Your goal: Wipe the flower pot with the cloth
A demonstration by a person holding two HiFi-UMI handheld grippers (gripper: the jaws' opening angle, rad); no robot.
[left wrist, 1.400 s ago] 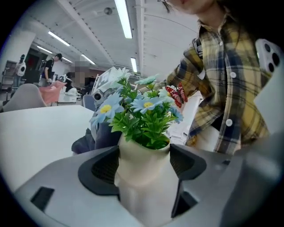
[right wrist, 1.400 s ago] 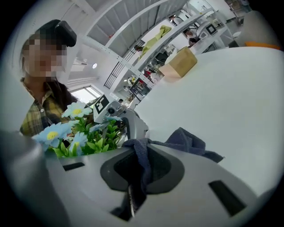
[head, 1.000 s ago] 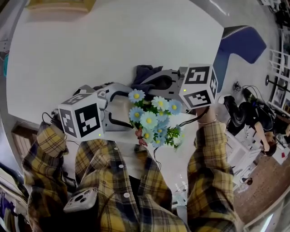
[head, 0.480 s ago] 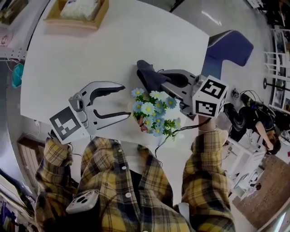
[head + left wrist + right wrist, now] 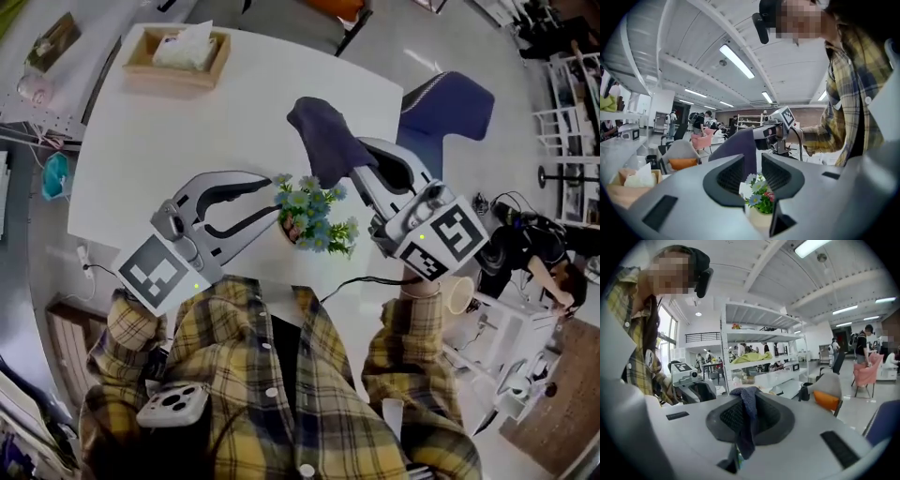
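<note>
1. We see the right gripper with its fingers clamped together on a dark blue woven cloth. The cloth hangs loose from the tips, just beyond the flowers, and we see no contact with the pot.
2. The left gripper has just been closing its fingers. They now stand a narrow gap apart and hold nothing. The flowers show through the gap, further off.
3. We judge that the step in hand is bringing the cloth to the pot, with wiping not yet begun.
4. To do it well, we would settle the left fingers low against the pot's wall, under the blooms, so that it cannot slide or tip.
5. We would then lower the cloth beside the flowers, not through them, press a broad fold flat on the wall, and work round it.
6. The loose tail of the cloth could snag the petals, so we would keep it gathered.
7. The small cream flower pot stands on the round white table, near the edge closest to the person and between the two grippers.
8. From above, the pot is almost hidden under a dense bunch of pale blue and white daisies with green leaves. Its wall looks plain and smooth.
</note>
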